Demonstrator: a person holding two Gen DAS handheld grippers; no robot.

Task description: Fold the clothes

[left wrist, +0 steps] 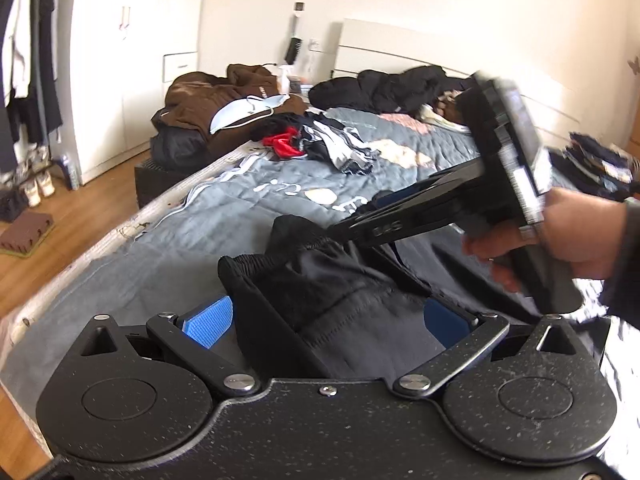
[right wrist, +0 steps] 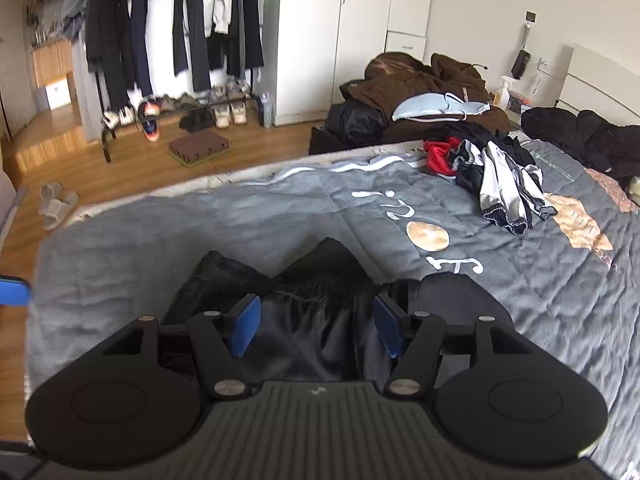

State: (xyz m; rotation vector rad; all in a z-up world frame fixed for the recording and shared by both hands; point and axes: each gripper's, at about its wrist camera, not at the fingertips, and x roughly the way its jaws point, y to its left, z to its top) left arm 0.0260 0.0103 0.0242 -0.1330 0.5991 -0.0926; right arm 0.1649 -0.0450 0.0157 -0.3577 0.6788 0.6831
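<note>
A black garment with an elastic waistband (right wrist: 320,284) lies bunched on the grey bedspread (right wrist: 200,232), near its front edge. My right gripper (right wrist: 316,328) stands open astride the waistband, and its blue pads (right wrist: 244,326) do not press the cloth. In the left wrist view the same garment (left wrist: 340,304) rises between the wide-apart blue pads (left wrist: 208,322) of my left gripper (left wrist: 326,318), which is open; the left pad's face is bare. A hand (left wrist: 560,236) holds the right gripper (left wrist: 340,234), whose tips reach the garment's far edge from the right.
A loose pile of red, white and black clothes (right wrist: 492,176) lies mid-bed, with black jackets (right wrist: 592,140) by the headboard. A brown coat (right wrist: 420,80) covers a stool beside the bed. A folded stack (left wrist: 600,168) sits at right. A clothes rack (right wrist: 180,20) and shoes stand across the wooden floor.
</note>
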